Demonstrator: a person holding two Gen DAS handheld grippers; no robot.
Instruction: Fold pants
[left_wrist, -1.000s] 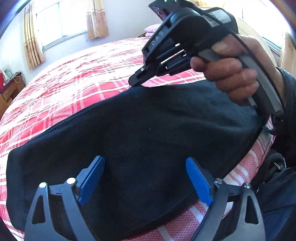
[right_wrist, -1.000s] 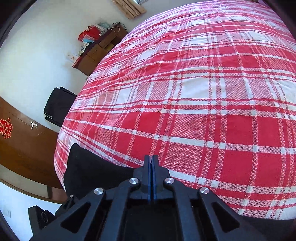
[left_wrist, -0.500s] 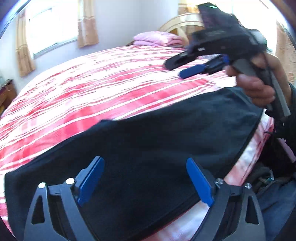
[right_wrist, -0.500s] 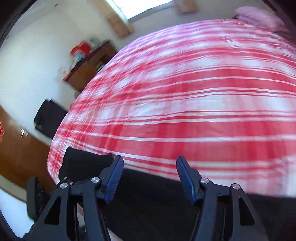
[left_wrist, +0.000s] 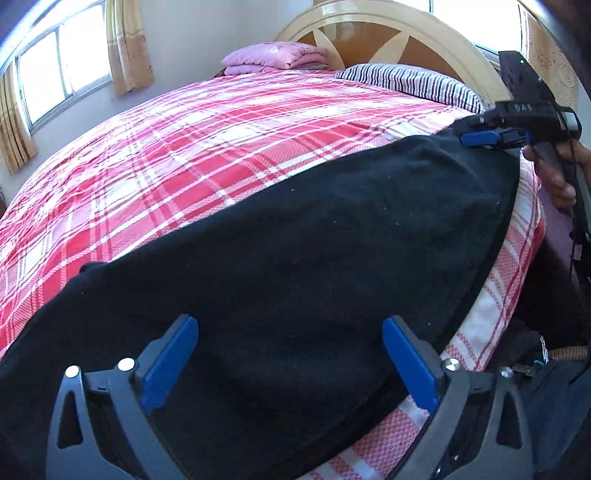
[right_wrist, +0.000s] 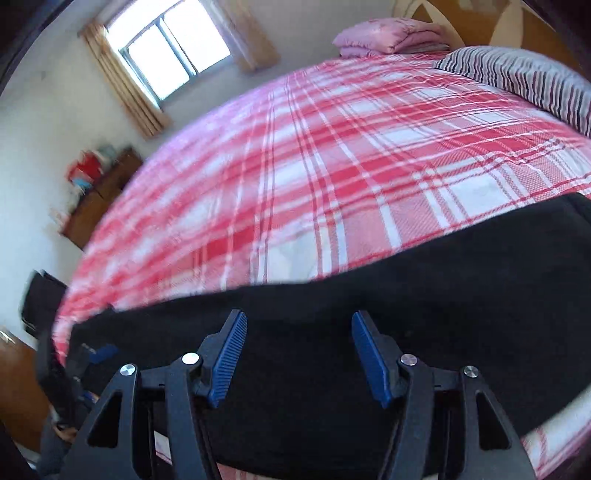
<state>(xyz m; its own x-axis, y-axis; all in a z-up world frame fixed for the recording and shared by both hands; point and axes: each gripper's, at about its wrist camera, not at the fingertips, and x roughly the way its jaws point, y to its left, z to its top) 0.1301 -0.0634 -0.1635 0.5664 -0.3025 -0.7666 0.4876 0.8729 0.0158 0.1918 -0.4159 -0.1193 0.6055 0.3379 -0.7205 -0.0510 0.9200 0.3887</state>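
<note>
The black pants (left_wrist: 295, 258) are spread flat along the near edge of a bed covered by a red and white plaid sheet (left_wrist: 207, 155), the only surface on which anything is carried here. At the head of the bed, a striped pillow (left_wrist: 410, 83) and a folded pink blanket (left_wrist: 275, 59) are laid before the headboard (left_wrist: 388, 33).

The left gripper (left_wrist: 290, 360) is held over the near part of the pants; its jaws are opening, nearly at their widest, and nothing is pinched between the blue pads (left_wrist: 170, 363). The right gripper (right_wrist: 297, 356) is seen above the cloth with its jaws parted and released, no fabric being gripped. In the left wrist view, it is held by a hand (left_wrist: 561, 177) at the far end of the pants.
</note>
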